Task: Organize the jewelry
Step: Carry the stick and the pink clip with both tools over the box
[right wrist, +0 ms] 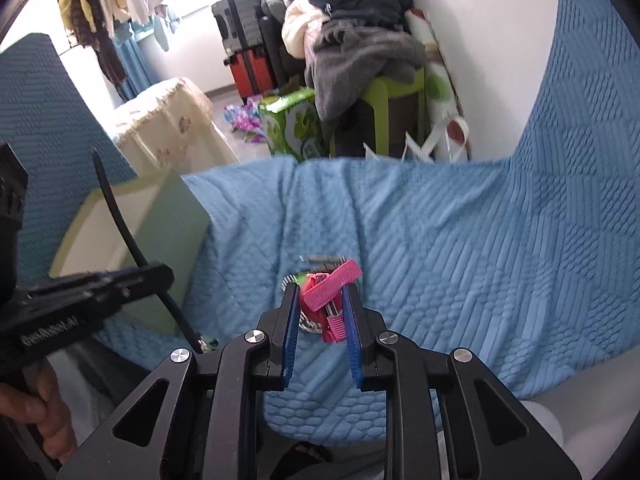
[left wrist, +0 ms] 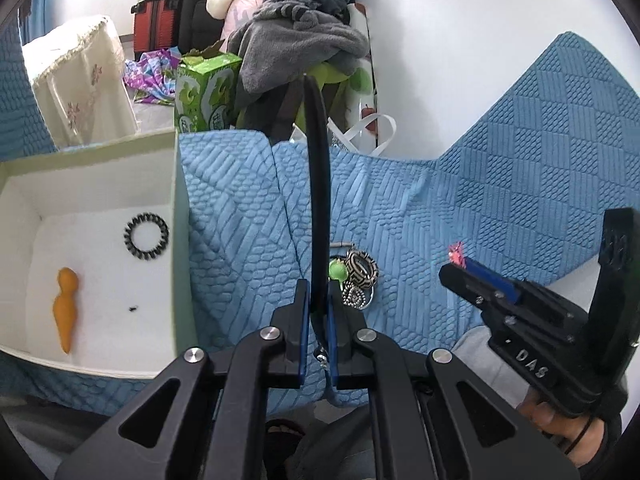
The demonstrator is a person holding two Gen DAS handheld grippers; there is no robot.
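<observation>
My left gripper (left wrist: 318, 286) is shut on a thin black headband (left wrist: 318, 160) that arcs upward from between its blue pads. Just right of its fingers, a small jewelry pile (left wrist: 360, 276) lies on the blue cover: a green bead, a patterned ring and a bead chain. My right gripper (right wrist: 320, 292) is shut on a pink ribbon hair clip (right wrist: 328, 284), held above the cover. In the left wrist view the right gripper (left wrist: 460, 268) shows at the right with the pink clip at its tip. The left gripper (right wrist: 160, 274) with the headband (right wrist: 116, 216) appears at the left of the right wrist view.
A white open box (left wrist: 176, 200) sits left on the blue quilted cover (left wrist: 460, 200); it holds a black spiral hair tie (left wrist: 146, 236) and an orange piece (left wrist: 66, 308). Beyond the cover's far edge stand a green carton (left wrist: 206, 92), piled clothes and suitcases.
</observation>
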